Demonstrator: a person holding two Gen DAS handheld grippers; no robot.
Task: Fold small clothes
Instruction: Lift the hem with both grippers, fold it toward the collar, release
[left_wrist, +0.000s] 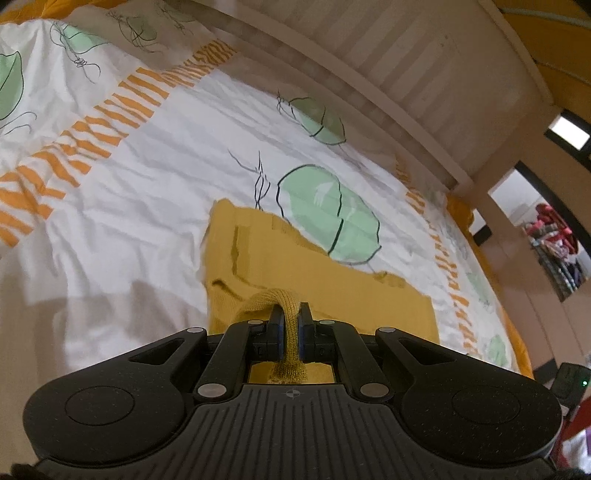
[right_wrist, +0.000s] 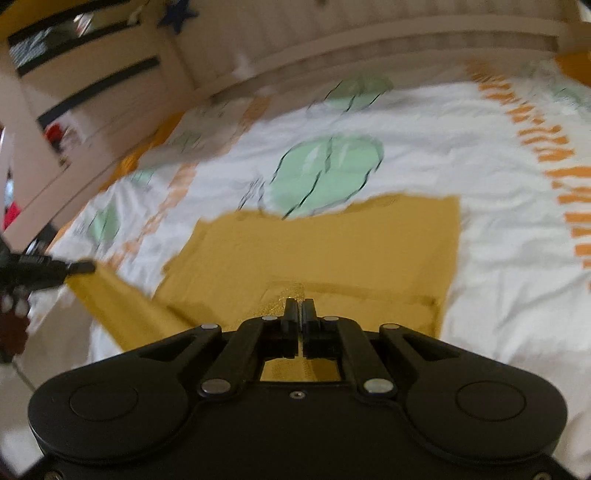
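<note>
A small mustard-yellow knit garment (left_wrist: 295, 266) lies spread on a white bedsheet with green leaf prints. My left gripper (left_wrist: 290, 314) is shut on a bunched edge of the garment (left_wrist: 290, 332), lifted a little off the sheet. In the right wrist view the same garment (right_wrist: 314, 243) lies flat ahead. My right gripper (right_wrist: 300, 308) is shut on the garment's near edge; the fabric shows between and under its jaws. The left gripper (right_wrist: 79, 266) shows at the far left of that view, holding a raised corner of the garment.
The bedsheet (left_wrist: 147, 166) has orange striped bands and is wrinkled. A beige slatted bed rail (left_wrist: 369, 74) runs along the far side. A cabinet with shelves (right_wrist: 74, 92) stands beyond the bed at the left. The right wrist view is motion-blurred.
</note>
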